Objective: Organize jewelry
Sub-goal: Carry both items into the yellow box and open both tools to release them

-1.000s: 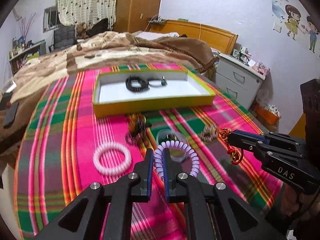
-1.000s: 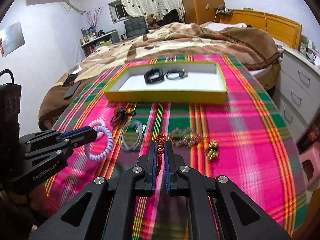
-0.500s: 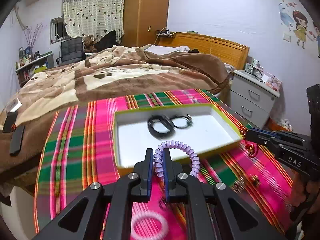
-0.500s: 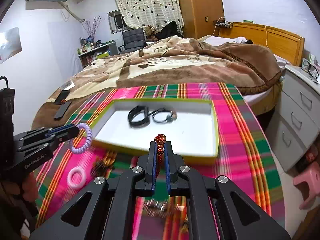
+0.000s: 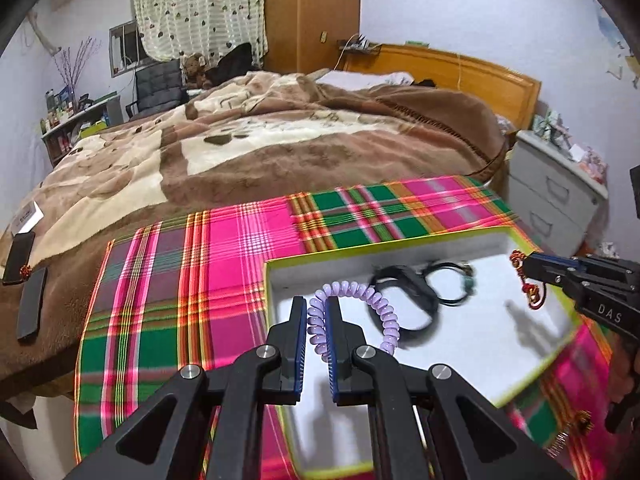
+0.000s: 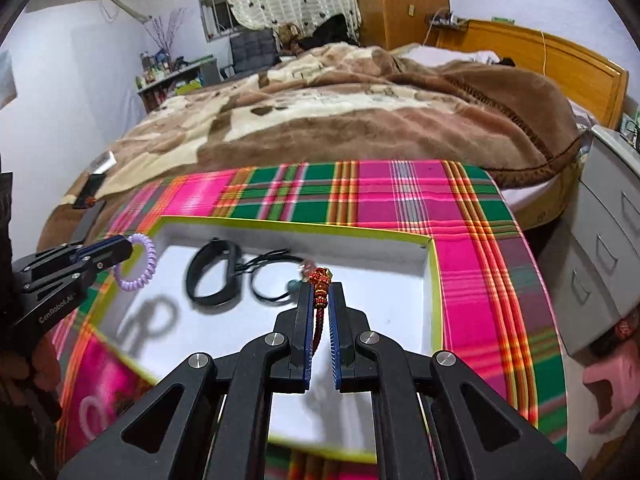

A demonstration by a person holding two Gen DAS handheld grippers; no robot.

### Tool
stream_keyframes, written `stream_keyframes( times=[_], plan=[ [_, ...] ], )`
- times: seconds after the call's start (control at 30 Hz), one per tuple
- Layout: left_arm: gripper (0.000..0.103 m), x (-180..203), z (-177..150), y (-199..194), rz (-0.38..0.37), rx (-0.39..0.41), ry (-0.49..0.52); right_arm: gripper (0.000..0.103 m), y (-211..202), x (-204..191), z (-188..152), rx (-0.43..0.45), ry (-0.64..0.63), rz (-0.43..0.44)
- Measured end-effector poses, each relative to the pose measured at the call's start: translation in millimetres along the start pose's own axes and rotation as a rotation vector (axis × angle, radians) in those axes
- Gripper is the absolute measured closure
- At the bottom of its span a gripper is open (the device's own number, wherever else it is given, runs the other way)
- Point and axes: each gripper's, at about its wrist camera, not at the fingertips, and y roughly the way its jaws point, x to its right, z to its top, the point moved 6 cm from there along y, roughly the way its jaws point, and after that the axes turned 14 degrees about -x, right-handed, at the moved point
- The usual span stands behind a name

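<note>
My left gripper is shut on a lilac spiral bracelet, held over the left part of the white tray with a yellow-green rim. My right gripper is shut on a red and gold knotted bracelet, above the tray's white floor. In the tray lie a black band and a thin black cord with a teal bead. Each gripper shows in the other's view: the right one at the tray's right rim, the left one at its left rim.
The tray sits on a pink and green plaid cloth. A white ring lies on the cloth, below the tray's near rim. A brown blanket covers the bed beyond. Grey drawers stand to the right. Phones lie at the left.
Both grippers have travelled forward from the loose jewelry on the cloth to above the tray, each still holding its bracelet. The tray now fills the lower part of both views.
</note>
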Motion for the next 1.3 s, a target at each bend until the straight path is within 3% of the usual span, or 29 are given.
stream_keyframes(
  times=[0.43, 0.63, 0.73, 0.83, 1.0, 1.3],
  plan=[
    [0.094, 0.7, 16.0, 45.1, 0.034, -0.097, 0.014, 0.096, 46.3, 12.0, 16.9, -0.132, 0.011, -0.025],
    [0.094, -1.5, 20.4, 52.5, 0.026, -0.116, -0.002, 0.095, 48.5, 13.4, 20.6, -0.137, 0.019, -0.001],
    [0.094, -2.8, 19.7, 53.1, 0.009, -0.111, -0.013, 0.095, 46.0, 15.6, 20.2, -0.129, 0.028, 0.007],
    [0.094, -4.5, 19.1, 51.0, -0.005, -0.101, -0.023, 0.087, 42.8, 16.9, 21.6, -0.114, 0.035, 0.012],
    [0.094, -5.6, 16.1, 42.3, -0.016, -0.074, -0.034, 0.086, 31.0, 15.5, 20.2, -0.083, 0.042, 0.012],
    [0.094, 2.1, -4.1, -1.6, -0.029, 0.004, -0.031, 0.076, -8.8, 0.6, -3.4, 0.001, 0.024, 0.006]
  ],
)
